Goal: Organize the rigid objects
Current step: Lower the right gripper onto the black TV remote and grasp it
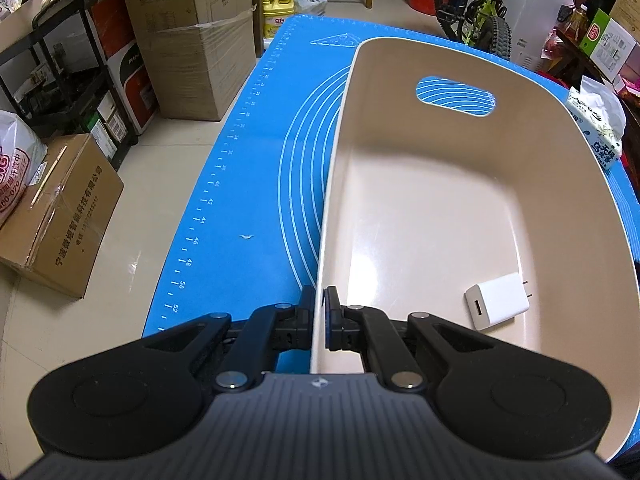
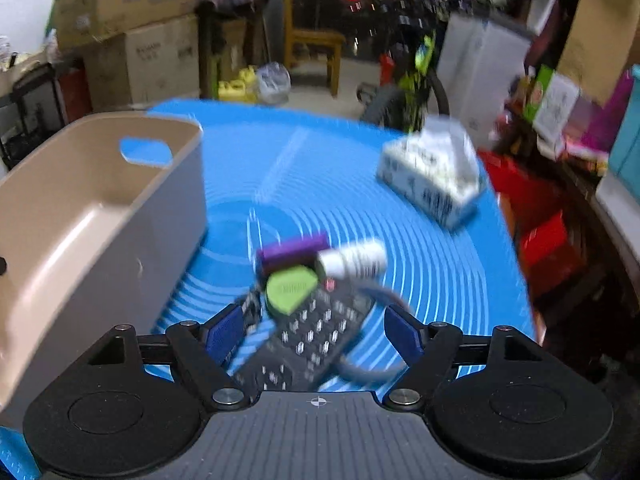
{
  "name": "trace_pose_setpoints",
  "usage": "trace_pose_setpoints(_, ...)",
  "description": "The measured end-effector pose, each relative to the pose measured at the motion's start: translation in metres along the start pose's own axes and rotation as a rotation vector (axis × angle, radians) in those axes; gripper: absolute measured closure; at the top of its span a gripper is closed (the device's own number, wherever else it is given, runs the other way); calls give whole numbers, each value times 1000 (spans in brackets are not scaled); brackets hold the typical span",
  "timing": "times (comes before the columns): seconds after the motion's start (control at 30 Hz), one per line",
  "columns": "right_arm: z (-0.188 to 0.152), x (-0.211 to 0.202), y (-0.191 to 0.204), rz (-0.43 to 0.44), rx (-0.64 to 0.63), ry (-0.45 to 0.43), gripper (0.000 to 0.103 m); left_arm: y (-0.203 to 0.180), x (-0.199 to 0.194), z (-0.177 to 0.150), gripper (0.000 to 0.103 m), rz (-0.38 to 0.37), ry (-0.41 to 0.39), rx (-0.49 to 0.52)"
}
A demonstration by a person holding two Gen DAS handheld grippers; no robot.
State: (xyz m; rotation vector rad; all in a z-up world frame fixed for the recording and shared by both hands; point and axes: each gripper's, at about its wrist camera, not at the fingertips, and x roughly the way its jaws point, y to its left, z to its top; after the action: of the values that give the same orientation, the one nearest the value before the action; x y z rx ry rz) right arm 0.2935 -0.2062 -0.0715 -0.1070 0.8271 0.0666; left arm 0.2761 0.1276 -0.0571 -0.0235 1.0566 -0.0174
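Note:
A beige plastic bin (image 1: 420, 208) stands on the blue mat (image 1: 256, 168). My left gripper (image 1: 319, 312) is shut on the bin's near left wall, one pad outside and one inside. A white charger plug (image 1: 498, 300) lies on the bin floor. In the blurred right wrist view, my right gripper (image 2: 314, 332) stands open above a pile on the mat: a black remote (image 2: 308, 340), a green tag (image 2: 290, 290), a purple block (image 2: 292, 254), a white bottle (image 2: 354, 260) and a grey cable (image 2: 368, 372). The bin (image 2: 80, 216) is to their left.
A tissue pack (image 2: 434, 172) lies on the mat's far right, also visible beside the bin (image 1: 596, 128). Cardboard boxes (image 1: 60, 216), a black shelf (image 1: 60, 80), a small bicycle (image 1: 476, 8) and a wooden chair (image 2: 312, 52) surround the table.

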Motion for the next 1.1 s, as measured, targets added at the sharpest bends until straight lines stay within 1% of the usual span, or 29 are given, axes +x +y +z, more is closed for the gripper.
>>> trace_pose_setpoints(0.13,-15,16,7,-4,32,71,22,-1,0,0,97,6,2,4)
trace_pose_setpoints(0.27,-21,27,12,-30,98,105,22,-1,0,0,97,6,2,4)
trace_pose_setpoints(0.43,-24,39,22,-94,170,124,22,-1,0,0,96,1,2,0)
trace_pose_setpoints(0.5,-25,41,25,-118,201,117,22,-1,0,-1,94,1,1,1)
trace_pose_setpoints(0.6,-26,44,32,-168,206,103,22,2,1,-1,93,-5,2,-2)
trace_pose_setpoints(0.83,-36,57,37,-190,261,121,23,4,0,-1,93,-11,2,-5)
trace_pose_setpoints(0.87,-37,57,39,-192,266,104,26,4,0,-1,93,-12,2,-6)
trace_pose_setpoints(0.97,-39,54,47,-181,233,71,41,4,0,-1,93,-12,2,-5)
trace_pose_setpoints(1.0,-39,54,51,-192,222,67,42,4,0,-1,93,-12,2,-5)
trace_pose_setpoints(1.1,-42,52,49,-169,257,52,46,5,0,0,93,-14,2,-7)
